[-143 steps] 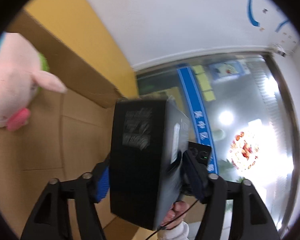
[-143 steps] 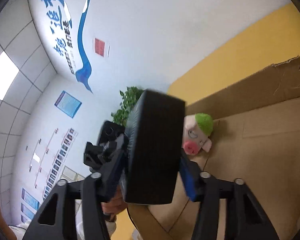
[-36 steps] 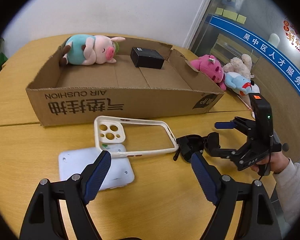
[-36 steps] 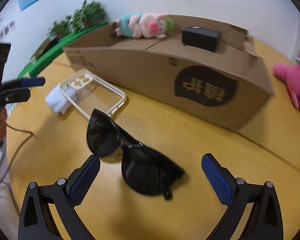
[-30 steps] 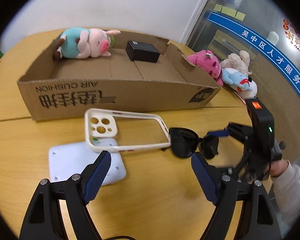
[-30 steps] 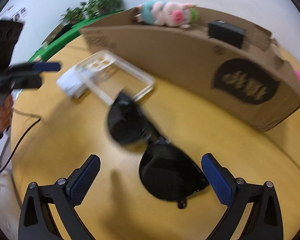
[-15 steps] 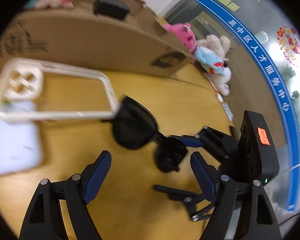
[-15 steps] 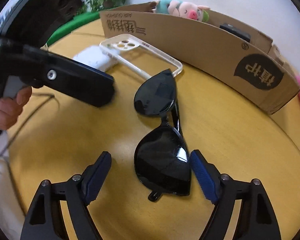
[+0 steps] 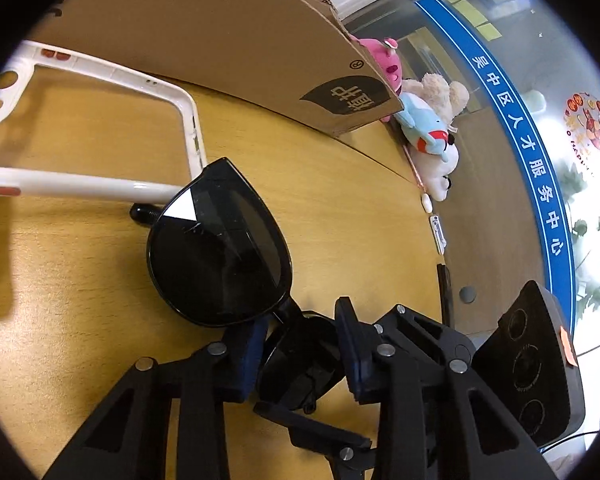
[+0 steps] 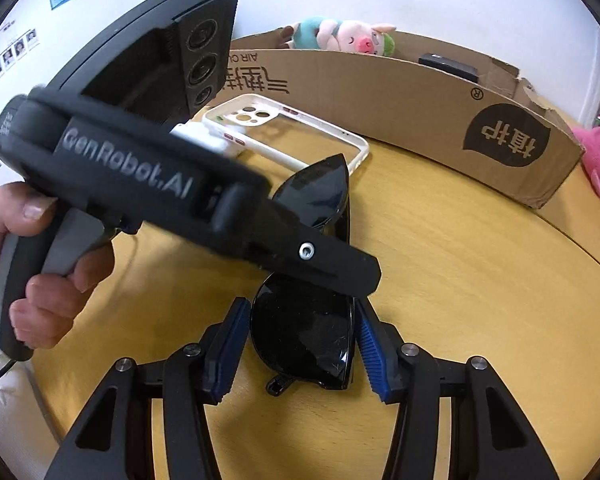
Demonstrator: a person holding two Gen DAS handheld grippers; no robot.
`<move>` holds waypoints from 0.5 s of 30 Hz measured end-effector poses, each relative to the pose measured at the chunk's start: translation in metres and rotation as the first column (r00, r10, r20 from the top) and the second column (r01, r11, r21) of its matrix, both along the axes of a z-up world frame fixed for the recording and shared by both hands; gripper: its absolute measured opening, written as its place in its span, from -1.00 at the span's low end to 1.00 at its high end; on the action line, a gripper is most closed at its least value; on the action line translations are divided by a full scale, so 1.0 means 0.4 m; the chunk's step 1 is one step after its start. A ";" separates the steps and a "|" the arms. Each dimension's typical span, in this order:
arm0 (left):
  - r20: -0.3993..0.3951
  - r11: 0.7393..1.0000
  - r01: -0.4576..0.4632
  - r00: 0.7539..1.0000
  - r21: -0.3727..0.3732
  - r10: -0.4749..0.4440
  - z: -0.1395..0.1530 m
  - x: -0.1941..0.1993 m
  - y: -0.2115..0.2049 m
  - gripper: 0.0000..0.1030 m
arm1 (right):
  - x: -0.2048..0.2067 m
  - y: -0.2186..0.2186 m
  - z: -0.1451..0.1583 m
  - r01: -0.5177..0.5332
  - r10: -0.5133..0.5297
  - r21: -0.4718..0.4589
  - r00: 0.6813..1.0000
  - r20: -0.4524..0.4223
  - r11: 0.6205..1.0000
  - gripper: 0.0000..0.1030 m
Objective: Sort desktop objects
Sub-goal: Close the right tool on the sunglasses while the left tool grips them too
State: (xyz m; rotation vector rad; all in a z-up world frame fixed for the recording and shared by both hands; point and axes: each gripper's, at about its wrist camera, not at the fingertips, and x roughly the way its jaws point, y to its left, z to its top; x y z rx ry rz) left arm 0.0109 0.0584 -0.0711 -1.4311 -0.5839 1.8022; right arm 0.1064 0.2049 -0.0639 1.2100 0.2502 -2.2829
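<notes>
Black sunglasses (image 9: 220, 248) lie on the wooden table, also in the right wrist view (image 10: 304, 332). My right gripper (image 10: 300, 352) has closed its blue pads onto the near lens. My left gripper (image 9: 300, 356) has its pads around the same lens from the other side; it crosses the right wrist view (image 10: 308, 252). A white phone case (image 9: 100, 120) touches the far lens. The cardboard box (image 10: 380, 92) behind holds a plush pig (image 10: 340, 36) and a black box (image 10: 448, 65).
Pink and white plush toys (image 9: 420, 100) lie by the box's right end. A white flat device (image 10: 200, 138) lies under the phone case. Pens (image 9: 440, 240) lie near the table edge.
Both grippers have come in low on the sunglasses from opposite sides and narrowed around one lens. Earlier they set the black box in the cardboard box.
</notes>
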 end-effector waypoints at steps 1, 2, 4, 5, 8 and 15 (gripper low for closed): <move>-0.010 1.000 -0.002 1.000 -0.009 0.002 0.006 0.007 -0.002 -0.37 | 0.004 -0.001 0.000 0.006 -0.006 -0.006 1.000 -0.003 1.000 -0.01; -0.017 1.000 -0.005 1.000 -0.015 0.004 0.011 0.012 -0.003 -0.39 | 0.005 -0.001 0.001 0.010 -0.010 -0.013 1.000 -0.004 1.000 -0.01; -0.031 1.000 -0.011 0.999 -0.025 0.010 0.028 0.019 -0.001 -0.43 | 0.010 -0.004 0.006 0.020 -0.020 -0.028 1.000 -0.009 0.999 -0.01; -0.039 1.000 -0.014 0.999 -0.026 0.013 0.041 0.024 -0.003 -0.45 | 0.013 -0.004 0.012 0.024 -0.025 -0.035 1.000 -0.017 0.999 -0.01; -0.081 0.999 -0.015 0.997 -0.036 0.012 0.091 0.031 -0.003 -0.46 | 0.029 -0.011 0.041 0.036 -0.039 -0.046 0.998 -0.054 0.998 -0.01; -0.212 0.999 0.002 0.977 -0.046 -0.012 0.243 -0.009 0.002 -0.46 | 0.036 -0.014 0.159 0.082 -0.098 -0.091 0.977 -0.189 0.993 -0.01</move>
